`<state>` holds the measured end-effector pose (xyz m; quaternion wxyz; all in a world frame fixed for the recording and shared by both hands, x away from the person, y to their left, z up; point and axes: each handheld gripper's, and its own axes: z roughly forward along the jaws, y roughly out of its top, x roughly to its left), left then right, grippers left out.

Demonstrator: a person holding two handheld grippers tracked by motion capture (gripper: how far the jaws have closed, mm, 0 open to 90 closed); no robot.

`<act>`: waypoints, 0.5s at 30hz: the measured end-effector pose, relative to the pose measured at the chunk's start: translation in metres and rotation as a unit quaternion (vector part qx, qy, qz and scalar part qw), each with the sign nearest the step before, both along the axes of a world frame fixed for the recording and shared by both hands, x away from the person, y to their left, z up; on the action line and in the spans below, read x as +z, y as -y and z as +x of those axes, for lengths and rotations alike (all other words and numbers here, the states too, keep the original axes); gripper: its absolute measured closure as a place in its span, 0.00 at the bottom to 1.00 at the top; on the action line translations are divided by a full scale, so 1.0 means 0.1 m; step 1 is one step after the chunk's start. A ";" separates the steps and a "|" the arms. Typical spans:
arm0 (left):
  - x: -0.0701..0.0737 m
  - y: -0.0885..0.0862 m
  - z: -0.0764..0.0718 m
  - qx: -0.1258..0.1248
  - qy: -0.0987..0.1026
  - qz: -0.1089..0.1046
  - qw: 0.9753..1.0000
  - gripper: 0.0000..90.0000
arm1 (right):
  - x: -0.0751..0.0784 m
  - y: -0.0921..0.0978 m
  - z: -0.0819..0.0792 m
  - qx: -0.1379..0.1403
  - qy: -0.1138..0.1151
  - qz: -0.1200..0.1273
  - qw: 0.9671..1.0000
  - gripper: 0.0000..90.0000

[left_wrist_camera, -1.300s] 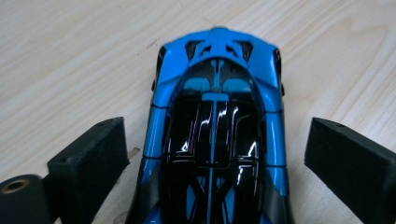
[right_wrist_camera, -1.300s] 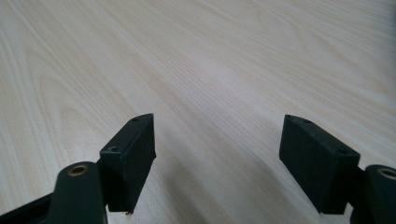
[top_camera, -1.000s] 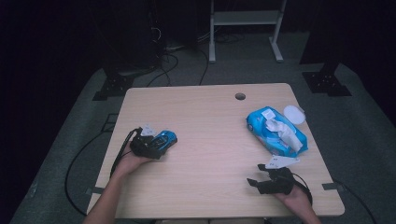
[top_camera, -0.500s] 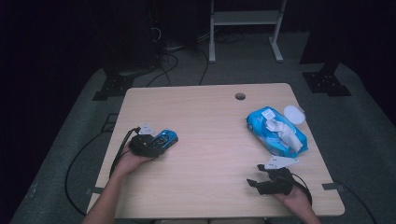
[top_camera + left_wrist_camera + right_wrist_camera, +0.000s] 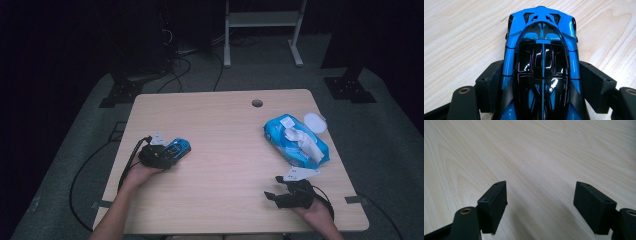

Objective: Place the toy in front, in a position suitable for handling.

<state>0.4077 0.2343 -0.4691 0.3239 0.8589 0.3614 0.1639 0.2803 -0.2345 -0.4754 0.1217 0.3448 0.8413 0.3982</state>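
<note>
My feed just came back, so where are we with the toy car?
Done: the left hand-held gripper has its jaws against both sides of the blue toy car, which looks gripped. In hand: the car sits on the table, not lifted. The right hand-held gripper is open over bare wood, holding nothing. Left: moving the car anywhere; the wipes pack looks untouched.

One toy car (image 5: 178, 148), one wipes pack (image 5: 295, 141), one white lid (image 5: 315, 121), two tools.

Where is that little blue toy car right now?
In the high view the blue toy car sits on the table's left side, between the jaws of the left gripper; the left gripper view shows both jaws against its sides.
</note>
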 end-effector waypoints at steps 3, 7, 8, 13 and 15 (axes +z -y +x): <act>0.01 -0.02 0.00 -0.001 -0.003 -0.005 1.000 0.29 | 0.00 0.00 0.00 -0.001 -0.001 -0.001 1.000 0.29; 0.02 -0.04 0.00 0.002 -0.002 -0.007 1.000 0.30 | 0.00 0.01 0.00 -0.001 0.000 0.000 1.000 0.29; 0.02 -0.03 -0.01 0.001 -0.001 -0.003 1.000 0.30 | 0.00 0.01 0.00 -0.001 0.000 0.000 1.000 0.29; 0.02 -0.03 -0.01 0.002 0.001 -0.004 1.000 0.30 | 0.00 0.00 0.00 -0.001 0.000 0.000 1.000 0.29; 0.02 -0.03 -0.01 0.003 -0.002 -0.007 1.000 0.30 | 0.00 0.01 0.00 -0.001 0.000 0.000 1.000 0.29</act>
